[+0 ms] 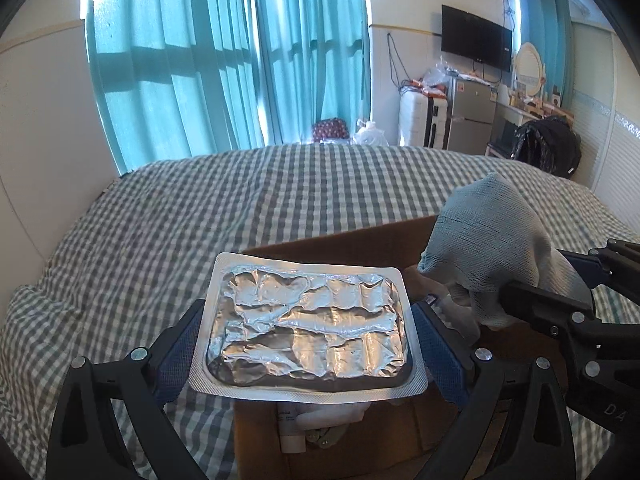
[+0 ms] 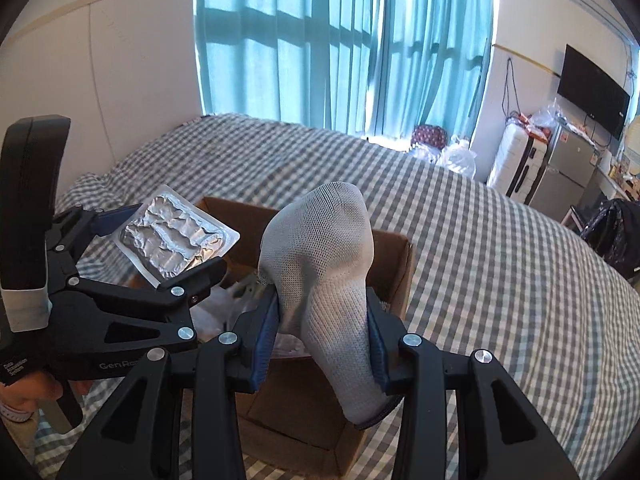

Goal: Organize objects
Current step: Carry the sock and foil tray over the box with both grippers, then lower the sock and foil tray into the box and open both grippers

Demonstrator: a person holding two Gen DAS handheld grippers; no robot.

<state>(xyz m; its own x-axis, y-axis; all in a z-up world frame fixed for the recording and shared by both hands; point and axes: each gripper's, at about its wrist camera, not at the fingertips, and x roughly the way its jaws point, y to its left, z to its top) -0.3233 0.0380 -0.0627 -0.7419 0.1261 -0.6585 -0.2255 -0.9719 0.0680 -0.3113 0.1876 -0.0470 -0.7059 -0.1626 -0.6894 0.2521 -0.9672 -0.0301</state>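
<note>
My left gripper [image 1: 308, 328] is shut on a silver foil blister pack [image 1: 308, 324] and holds it flat above an open cardboard box [image 1: 360, 240] on the bed. The pack also shows in the right wrist view [image 2: 176, 236], at the box's left side. My right gripper [image 2: 324, 328] is shut on a grey sock [image 2: 324, 264] and holds it above the same box [image 2: 396, 272]. In the left wrist view the sock [image 1: 492, 240] hangs over the box's right side. A white tube [image 1: 294, 428] and other small items lie inside the box.
The box stands on a bed with a grey-and-white checked cover [image 1: 200, 216]. Teal curtains [image 1: 224, 60] hang behind the bed. A suitcase [image 2: 516, 168], a small fridge [image 1: 472, 116], a wall TV [image 1: 476, 36] and a black bag [image 1: 548, 144] stand at the far right.
</note>
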